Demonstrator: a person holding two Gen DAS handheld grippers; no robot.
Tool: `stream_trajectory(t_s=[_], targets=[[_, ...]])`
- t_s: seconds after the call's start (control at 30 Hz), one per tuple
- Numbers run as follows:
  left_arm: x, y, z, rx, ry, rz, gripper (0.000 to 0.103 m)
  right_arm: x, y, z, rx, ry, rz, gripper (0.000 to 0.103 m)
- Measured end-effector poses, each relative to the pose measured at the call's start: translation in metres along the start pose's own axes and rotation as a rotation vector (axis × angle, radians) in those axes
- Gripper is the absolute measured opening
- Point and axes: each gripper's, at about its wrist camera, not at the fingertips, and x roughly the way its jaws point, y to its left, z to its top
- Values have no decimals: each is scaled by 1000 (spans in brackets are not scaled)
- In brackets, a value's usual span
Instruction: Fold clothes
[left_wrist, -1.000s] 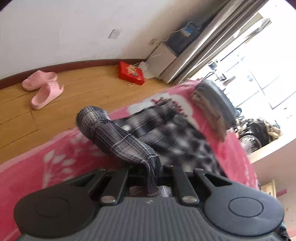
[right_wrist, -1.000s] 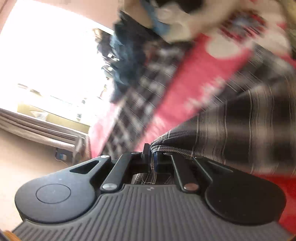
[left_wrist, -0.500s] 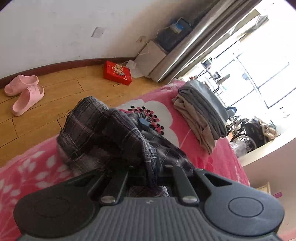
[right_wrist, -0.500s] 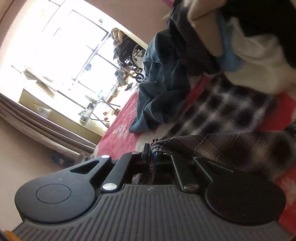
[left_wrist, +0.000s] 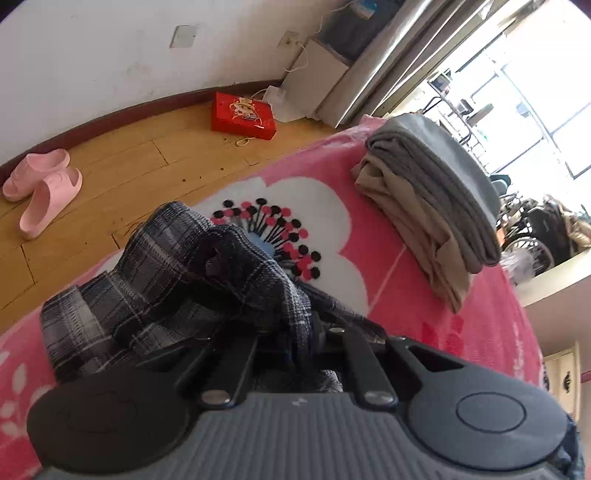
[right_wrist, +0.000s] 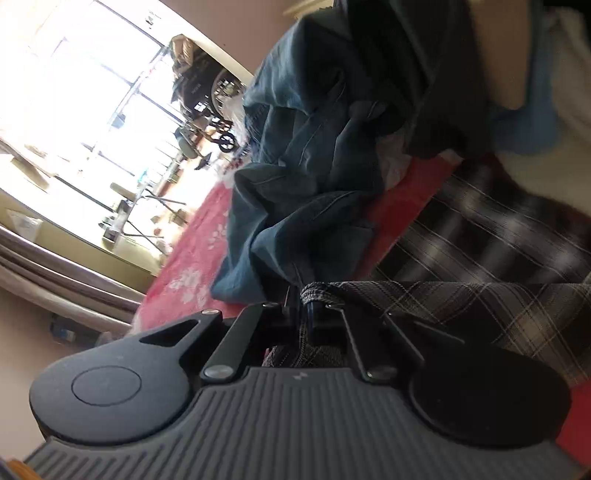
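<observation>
1. The left gripper (left_wrist: 308, 332) has its jaws closed tight on a bunched fold of the plaid shirt (left_wrist: 166, 280); the cloth runs between the fingers and back under the gripper body.
2. In the left wrist view the plaid shirt lies crumpled in a loose heap on the pink blanket (left_wrist: 424, 306), near the edge of the bed that faces the wooden floor (left_wrist: 122, 173).
3. The heap partly covers a large white flower print (left_wrist: 332, 214) with black and pink dots on the blanket.
4. A stack of folded clothes (left_wrist: 436, 206), grey on top and beige underneath, sits near the far corner of the bed, apart from the shirt.
5. On the floor beyond the bed's edge lie a pair of pink slippers (left_wrist: 44, 188) and a red box (left_wrist: 242, 116) close to the wall.
6. The right gripper (right_wrist: 312, 306) also has its jaws pinched together on a hem of the plaid shirt (right_wrist: 480, 306), which stretches away to the right from the fingers.
7. In the right wrist view more plaid cloth lies flat on the blanket (right_wrist: 192, 258) behind the held edge.
8. A pile of dark blue-green clothes (right_wrist: 314, 166) lies just past it, towards the window side of the bed.
9. White and light blue cloth (right_wrist: 535, 122) shows blurred at the upper right; what it is cannot be told.
</observation>
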Motion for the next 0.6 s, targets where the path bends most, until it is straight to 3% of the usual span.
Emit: stream_trajectory(t_s=[0.27,0.33,0.37,0.5,0.6], targets=[[46,-16,16,61,54,-22,14,76,-5,11,21,19,-63,2],[46,-20,19,54,56,-55,20,89,-8,14,32,21,-83,2],[46,-21,22,43,56,-76,22,92,-9,15,42,17,-81,2],[59,-18,30,-50,106,-130,48,103,-14,16,71,49,-66,5],[64,-9,32,-147,131,-143,48,107,-26,18,140,102,-108,11]])
